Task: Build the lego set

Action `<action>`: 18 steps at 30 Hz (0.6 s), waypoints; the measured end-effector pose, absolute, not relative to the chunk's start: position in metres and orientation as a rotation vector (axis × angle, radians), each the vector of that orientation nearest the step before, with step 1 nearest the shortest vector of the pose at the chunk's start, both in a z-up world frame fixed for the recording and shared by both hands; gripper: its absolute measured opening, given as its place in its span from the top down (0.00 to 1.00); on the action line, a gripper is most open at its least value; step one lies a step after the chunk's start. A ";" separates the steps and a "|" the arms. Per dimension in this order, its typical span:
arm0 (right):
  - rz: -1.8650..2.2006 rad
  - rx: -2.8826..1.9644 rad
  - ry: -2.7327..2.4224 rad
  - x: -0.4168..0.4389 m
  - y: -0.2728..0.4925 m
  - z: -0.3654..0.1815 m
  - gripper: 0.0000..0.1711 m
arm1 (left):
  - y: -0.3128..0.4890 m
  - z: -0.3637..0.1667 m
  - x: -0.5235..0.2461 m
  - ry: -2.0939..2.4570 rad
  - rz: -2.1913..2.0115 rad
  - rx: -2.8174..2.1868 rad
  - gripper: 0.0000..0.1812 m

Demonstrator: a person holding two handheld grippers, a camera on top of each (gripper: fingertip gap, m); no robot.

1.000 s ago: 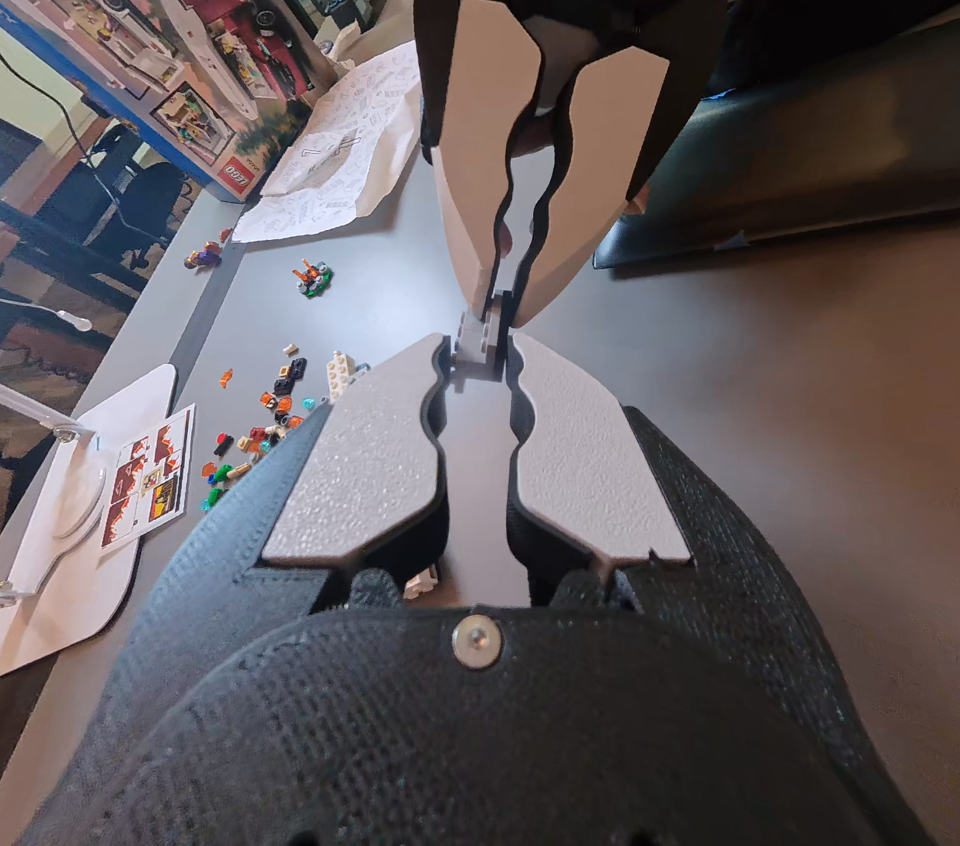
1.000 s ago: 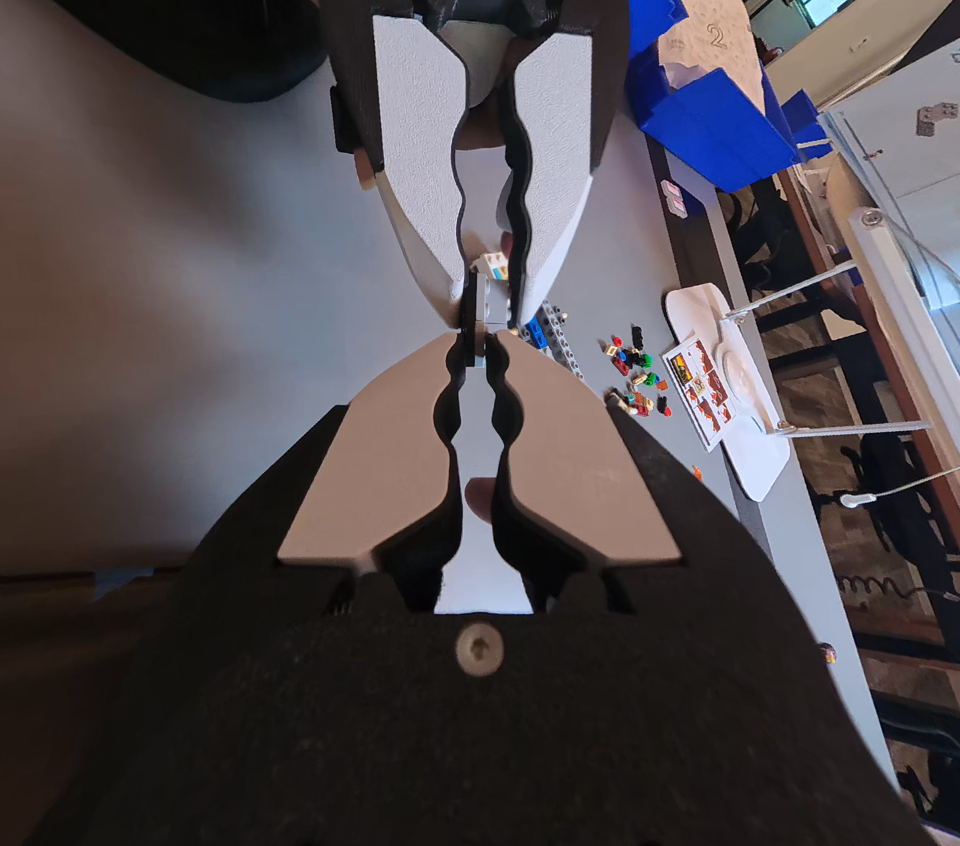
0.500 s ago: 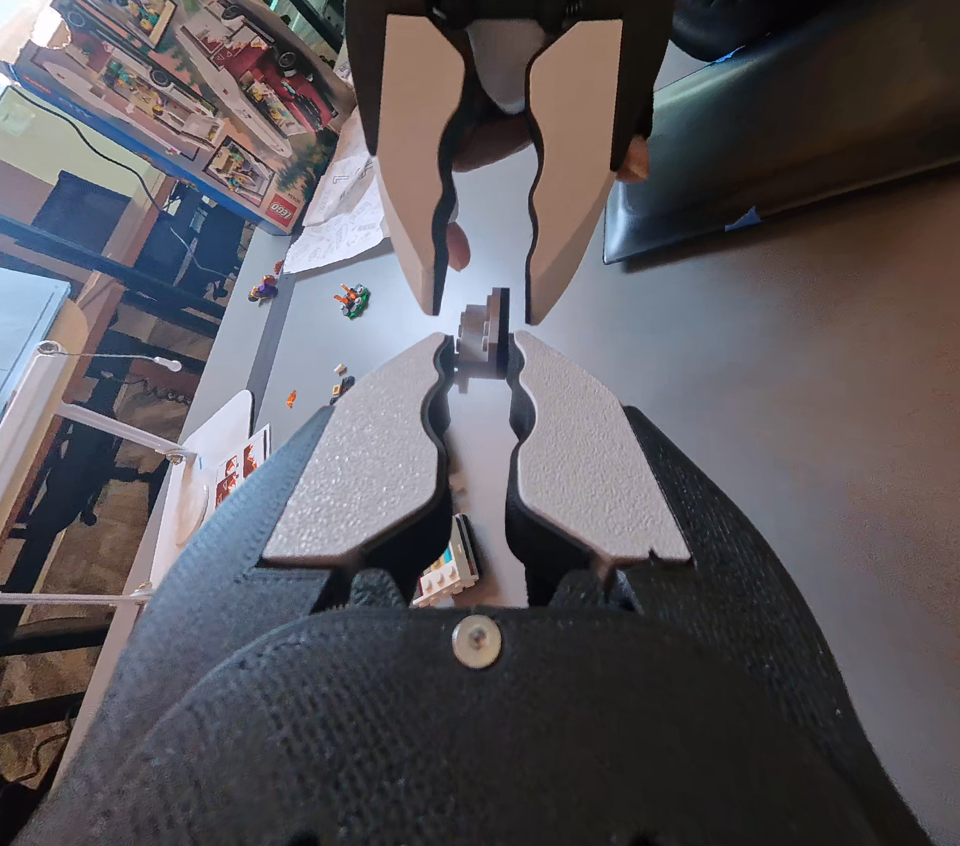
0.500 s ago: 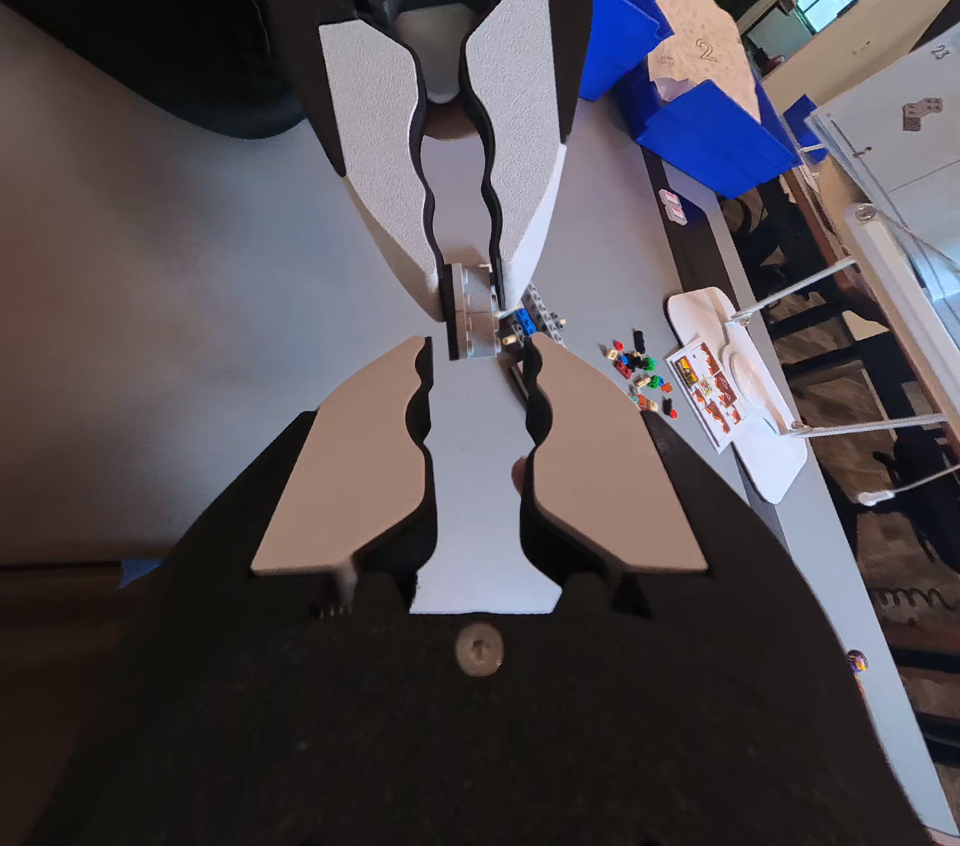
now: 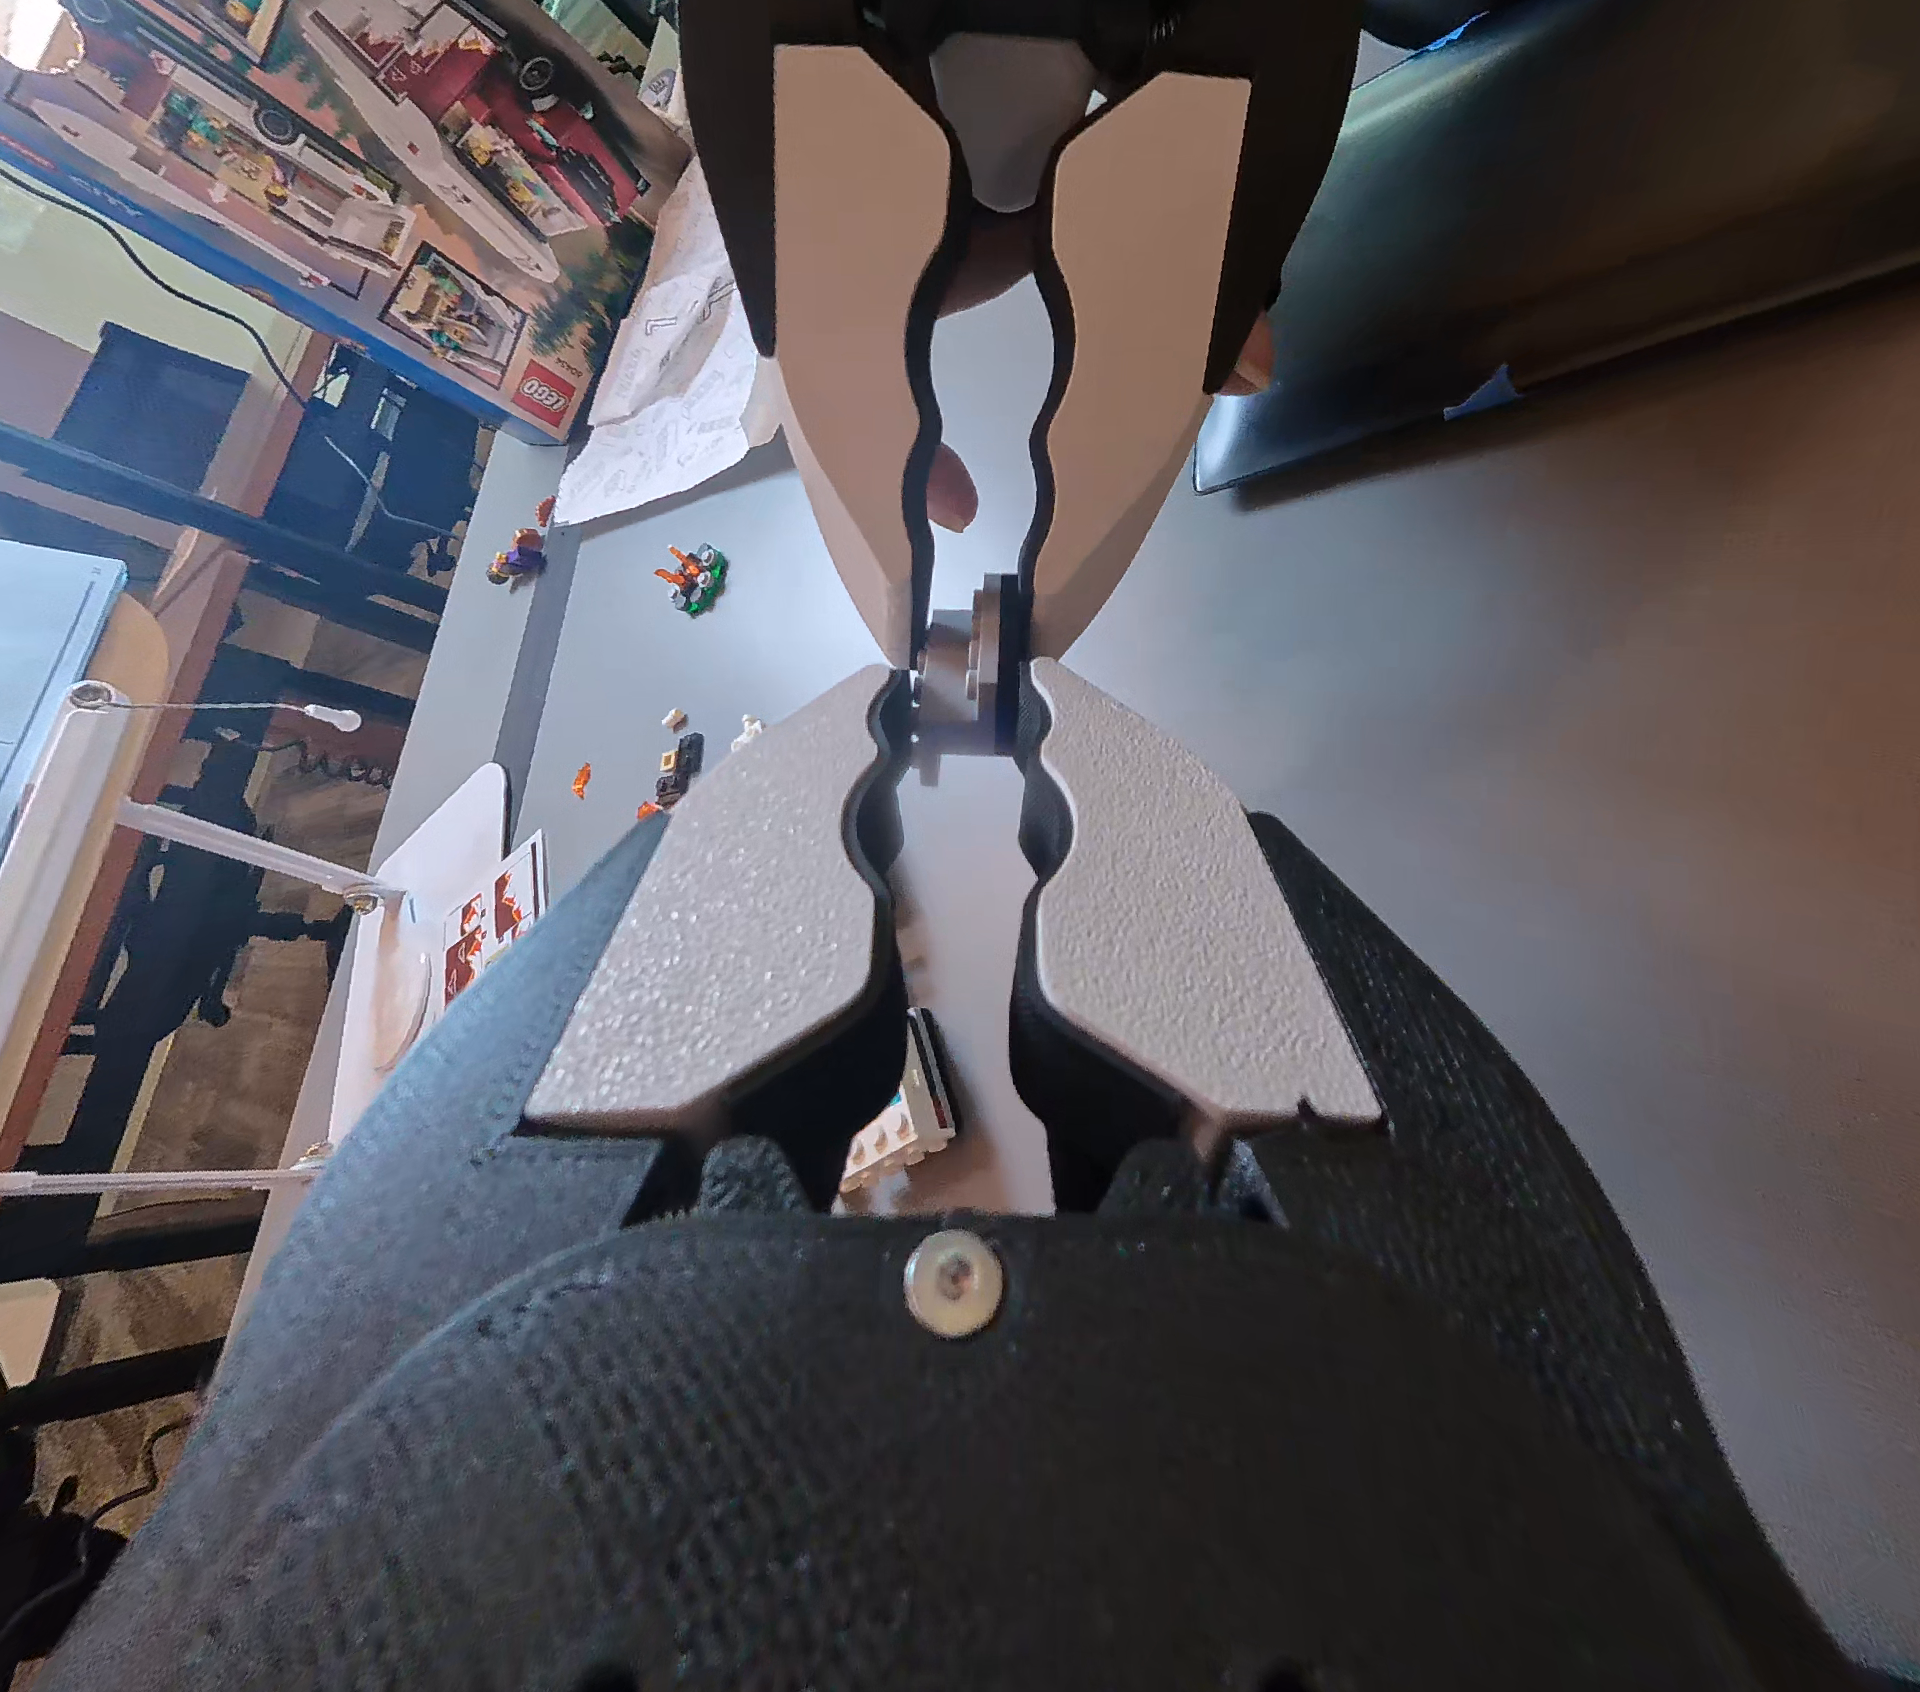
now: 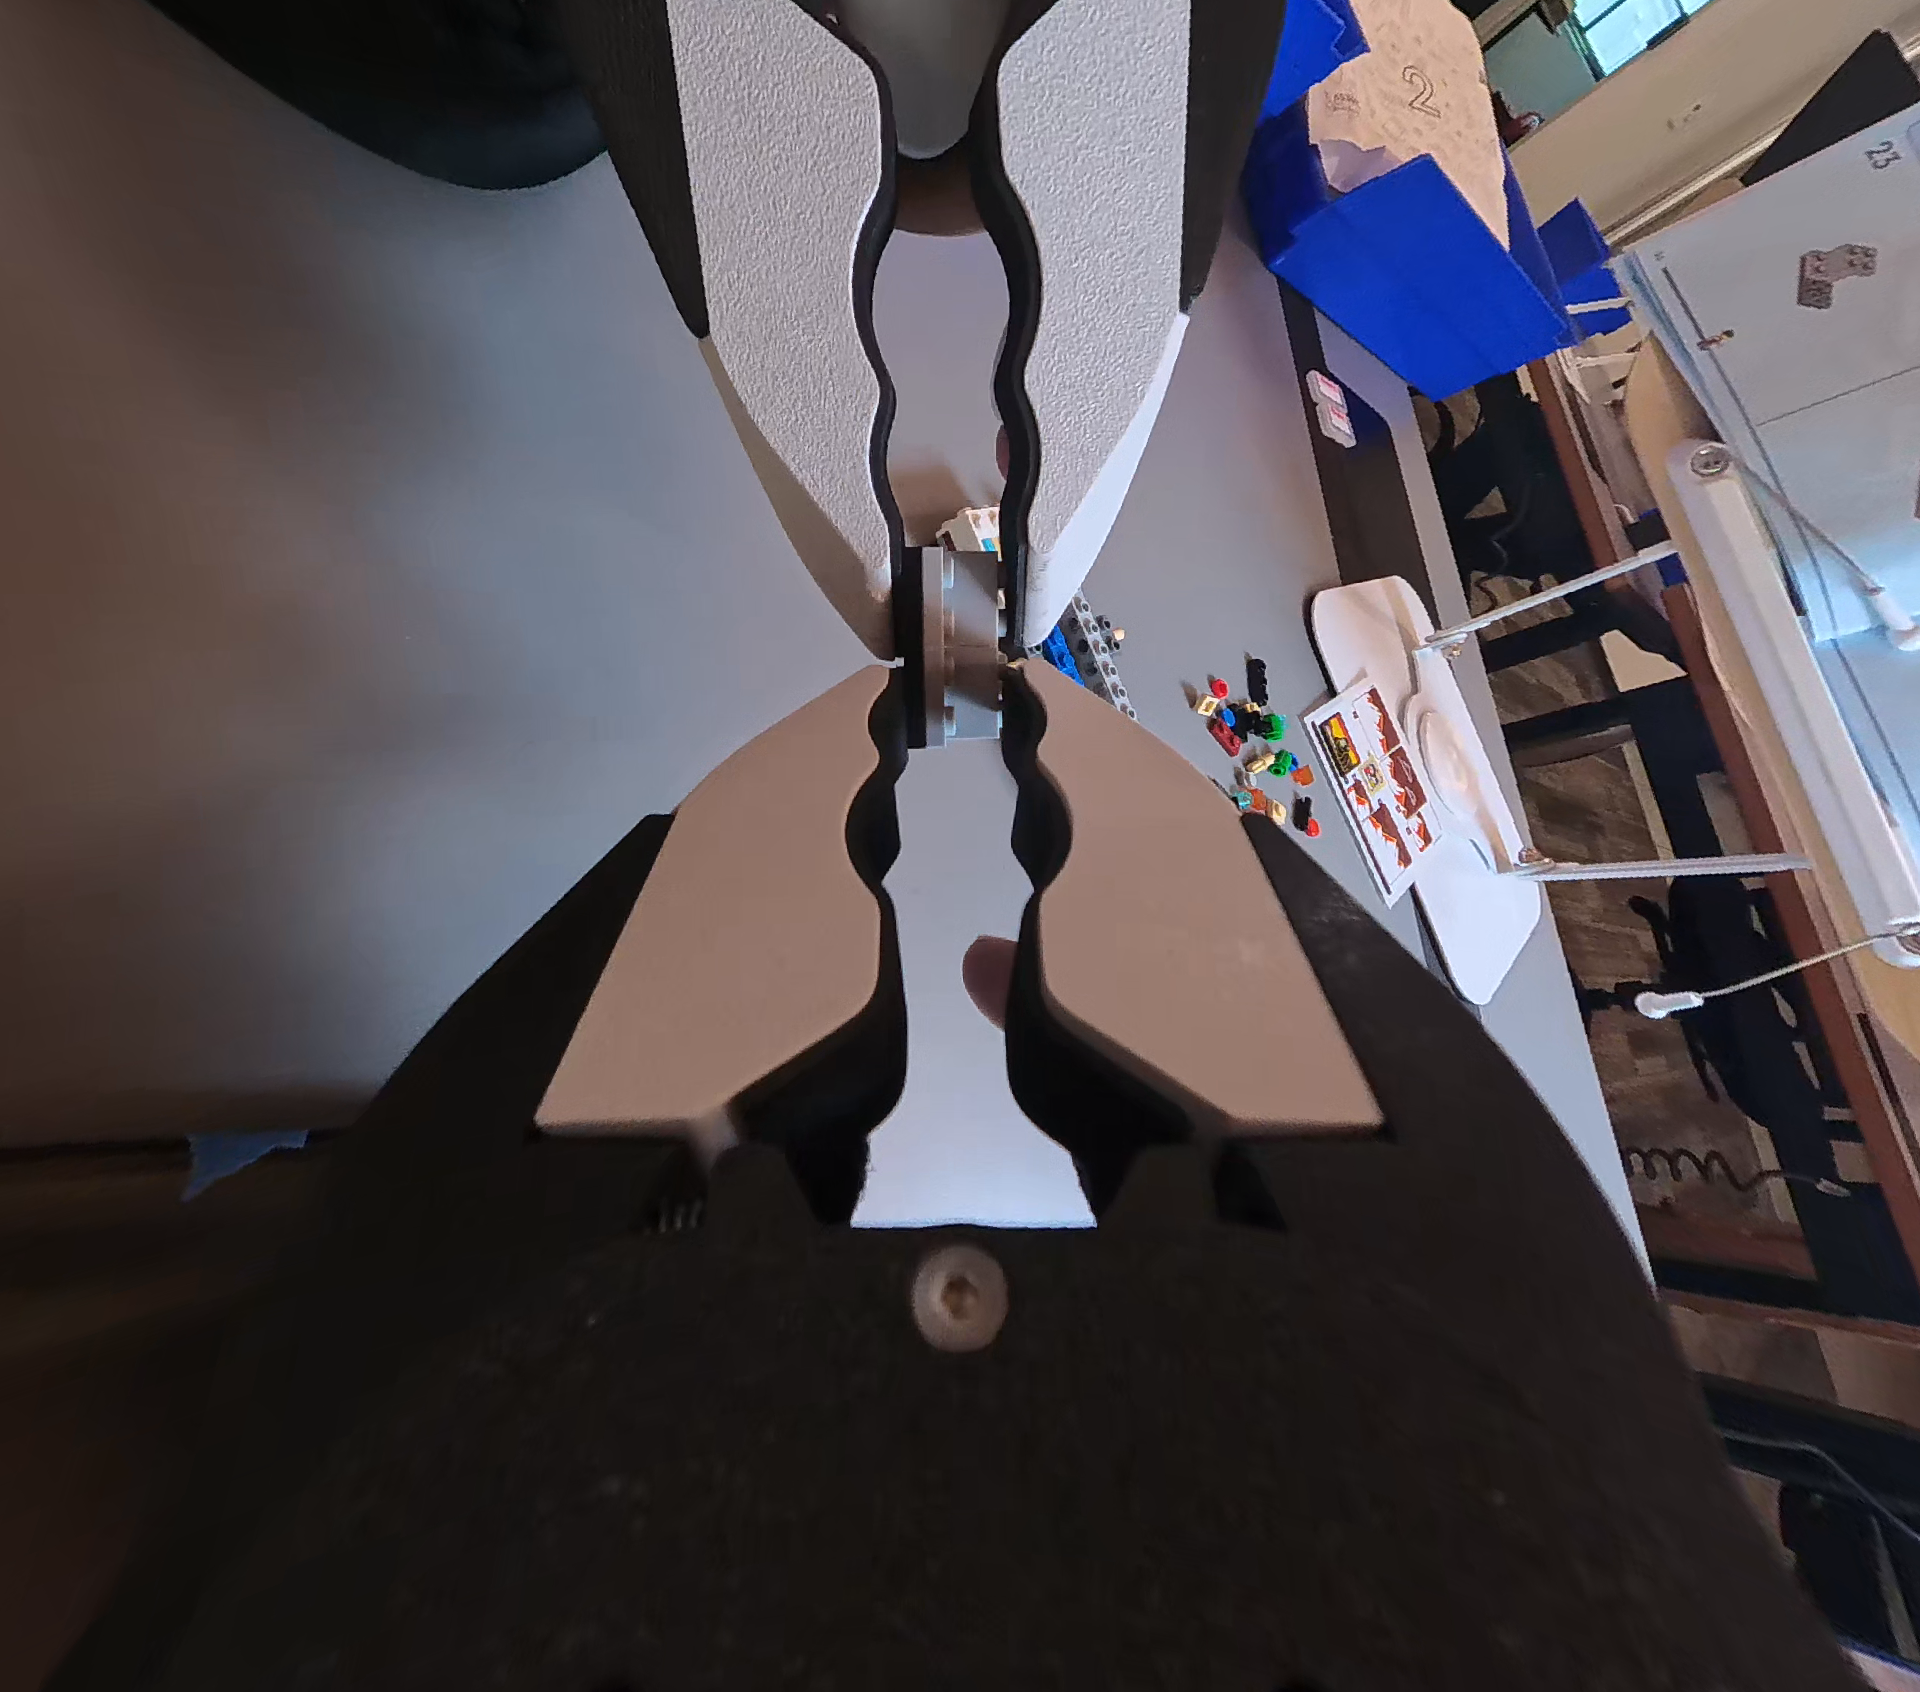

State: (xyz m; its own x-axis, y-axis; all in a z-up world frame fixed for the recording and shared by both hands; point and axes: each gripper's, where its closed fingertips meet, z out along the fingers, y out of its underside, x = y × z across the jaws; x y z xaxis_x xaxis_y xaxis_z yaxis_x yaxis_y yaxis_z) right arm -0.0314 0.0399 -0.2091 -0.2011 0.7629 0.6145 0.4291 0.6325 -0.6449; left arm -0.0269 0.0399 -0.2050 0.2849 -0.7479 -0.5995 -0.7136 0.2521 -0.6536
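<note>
A small grey and black lego assembly (image 5: 961, 676) is held in the air over the grey table (image 5: 1455, 707), between both grippers. My left gripper (image 5: 956, 712) is shut on its near end. My right gripper (image 5: 968, 619) comes in from the opposite side, tip to tip, and is shut on the far end. In the right wrist view the assembly (image 6: 961, 666) shows a black plate on its left face and grey studded pieces to the right. There my right gripper (image 6: 951, 692) grips from below and my left gripper (image 6: 954, 593) from above.
Loose small bricks (image 6: 1257, 749), a sticker sheet (image 6: 1371, 785) and a white stand base (image 6: 1455, 811) lie near the table edge. A lego box (image 5: 312, 115) and paper bag (image 5: 665, 406) stand behind. Blue bins (image 6: 1403, 260) are at the back. A small white build (image 5: 904, 1123) lies under my left gripper. My two grippers' fingertips are within a few centimetres of each other.
My right gripper, shut a second ago, opened and drew back half a second ago. It has now closed again on the assembly. My left gripper kept its hold throughout.
</note>
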 end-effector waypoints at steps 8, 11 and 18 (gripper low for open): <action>0.425 -0.992 -1.819 -0.033 0.042 -0.211 0.90 | 0.042 -0.207 -0.028 1.428 -0.031 -1.471 0.89; 0.432 -0.994 -1.801 -0.033 0.044 -0.212 0.89 | 0.044 -0.207 -0.027 1.413 -0.050 -1.441 0.89; 0.380 -0.960 -1.761 -0.033 0.052 -0.207 0.89 | 0.048 -0.199 -0.029 1.271 -0.275 -1.496 0.82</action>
